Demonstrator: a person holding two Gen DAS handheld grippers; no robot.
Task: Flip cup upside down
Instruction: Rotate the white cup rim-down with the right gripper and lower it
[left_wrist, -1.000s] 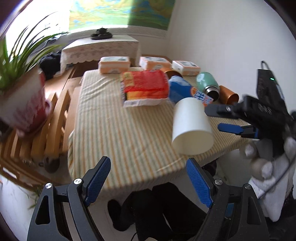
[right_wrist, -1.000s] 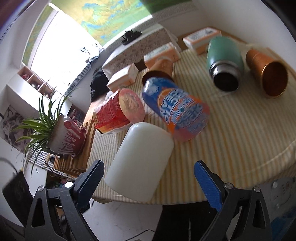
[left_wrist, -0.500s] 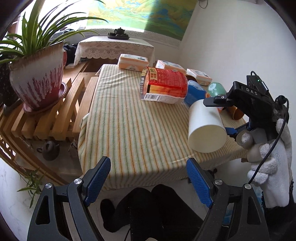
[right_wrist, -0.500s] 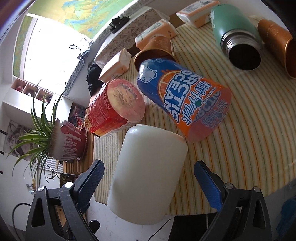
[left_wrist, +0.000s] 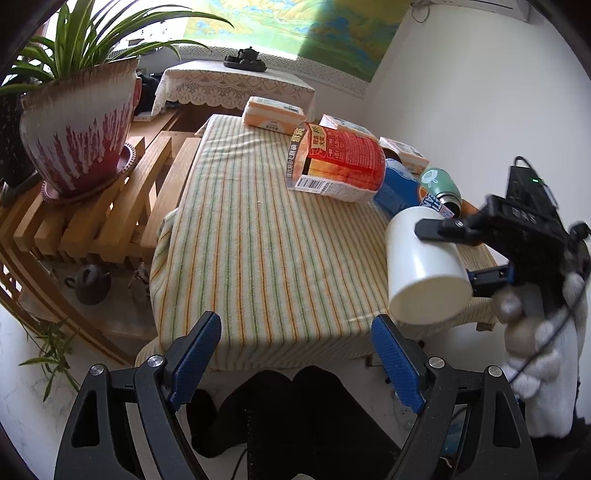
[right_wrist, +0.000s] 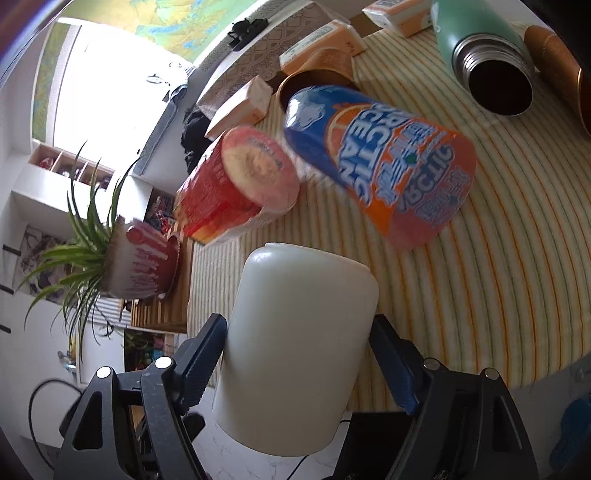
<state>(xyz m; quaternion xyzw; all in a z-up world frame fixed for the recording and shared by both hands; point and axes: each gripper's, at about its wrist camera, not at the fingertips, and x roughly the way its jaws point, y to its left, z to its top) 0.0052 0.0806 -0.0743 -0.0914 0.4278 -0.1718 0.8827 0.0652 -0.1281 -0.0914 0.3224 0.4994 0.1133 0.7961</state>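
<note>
A plain white cup (right_wrist: 295, 343) lies on its side at the near right edge of the striped table; in the left wrist view (left_wrist: 421, 266) its wide mouth points toward that camera. My right gripper (right_wrist: 297, 363) is shut on the white cup, one blue pad on each side of its body; it also shows in the left wrist view (left_wrist: 465, 251), reaching in from the right. My left gripper (left_wrist: 295, 354) is open and empty, held off the table's front edge, left of the cup.
The striped tablecloth (left_wrist: 258, 236) carries a red snack pack (left_wrist: 336, 162), a blue-orange "Arctic Ocean" cup (right_wrist: 380, 158), a green flask (right_wrist: 484, 55), a copper cup (right_wrist: 561, 62) and orange boxes (left_wrist: 273, 118). A potted plant (left_wrist: 77, 122) stands on a wooden rack at left.
My right gripper has closed in from wide open onto the white cup. The left gripper has drawn back and swung left, staying open.
</note>
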